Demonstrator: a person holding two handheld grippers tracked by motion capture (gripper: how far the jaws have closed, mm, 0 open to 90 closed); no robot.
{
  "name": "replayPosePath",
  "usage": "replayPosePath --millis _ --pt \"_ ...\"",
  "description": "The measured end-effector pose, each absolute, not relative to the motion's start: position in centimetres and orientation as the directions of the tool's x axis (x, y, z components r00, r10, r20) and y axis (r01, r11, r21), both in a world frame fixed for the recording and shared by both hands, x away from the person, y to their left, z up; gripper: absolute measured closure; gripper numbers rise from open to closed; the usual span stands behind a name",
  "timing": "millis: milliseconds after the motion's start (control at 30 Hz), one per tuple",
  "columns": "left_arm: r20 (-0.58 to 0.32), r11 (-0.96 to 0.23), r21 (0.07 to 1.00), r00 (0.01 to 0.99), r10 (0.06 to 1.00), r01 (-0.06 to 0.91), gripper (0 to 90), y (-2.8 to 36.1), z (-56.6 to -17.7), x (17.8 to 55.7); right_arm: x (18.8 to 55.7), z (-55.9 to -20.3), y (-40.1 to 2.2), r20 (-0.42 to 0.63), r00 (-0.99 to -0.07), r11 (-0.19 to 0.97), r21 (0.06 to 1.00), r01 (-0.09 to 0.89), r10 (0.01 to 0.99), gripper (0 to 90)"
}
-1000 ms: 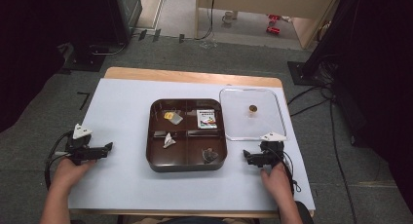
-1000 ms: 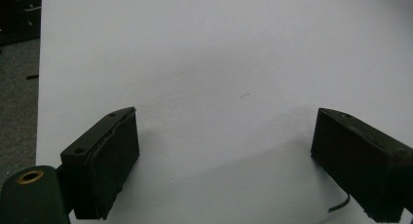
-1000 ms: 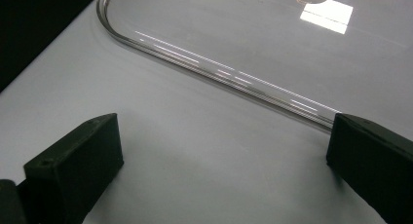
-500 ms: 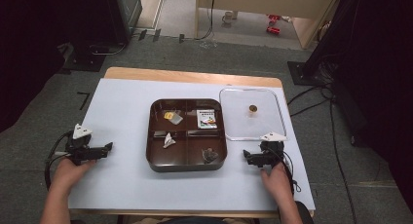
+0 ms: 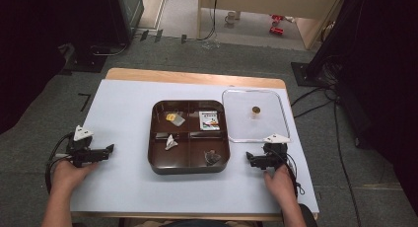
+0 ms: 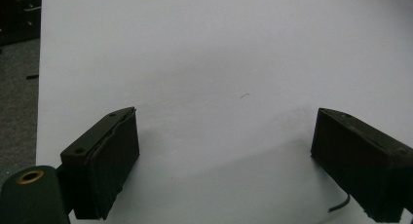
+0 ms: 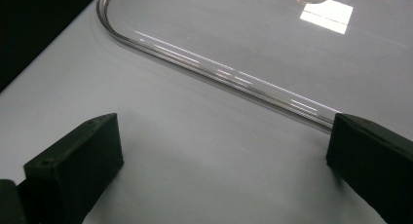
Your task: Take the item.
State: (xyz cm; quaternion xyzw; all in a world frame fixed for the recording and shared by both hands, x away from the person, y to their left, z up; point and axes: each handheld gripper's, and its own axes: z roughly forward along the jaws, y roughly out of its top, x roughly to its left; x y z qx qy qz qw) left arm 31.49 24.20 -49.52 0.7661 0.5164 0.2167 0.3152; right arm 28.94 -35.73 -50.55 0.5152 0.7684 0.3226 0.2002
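Brown four-compartment tray (image 5: 157, 160) sits mid-table holding small wrapped items, its clear lid (image 5: 276, 133) just beside it on the right. Left gripper (image 5: 109, 149) and right gripper (image 5: 249, 159) rest at either side, jaws spread and empty, seemingly poised to begin.

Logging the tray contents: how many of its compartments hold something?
4, one item each in the brown tray: far-left a yellowish wrapped piece, far-right a printed packet, near-left a white piece, near-right a dark piece.
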Motion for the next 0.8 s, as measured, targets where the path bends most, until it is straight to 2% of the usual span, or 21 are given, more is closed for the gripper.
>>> replayPosePath --millis 600,800 --pt "0.006 -0.267 0.700 0.369 0.929 0.662 10.2 24.13 -49.42 31.56 28.94 -50.55 -35.73 0.025 -0.389 0.261 0.702 0.662 0.921 0.0" --pt "0.006 -0.273 0.664 0.360 0.933 0.696 11.2 23.88 -48.96 31.93 28.94 -50.55 -35.73 0.025 -0.389 0.261 0.702 0.663 0.921 0.0"
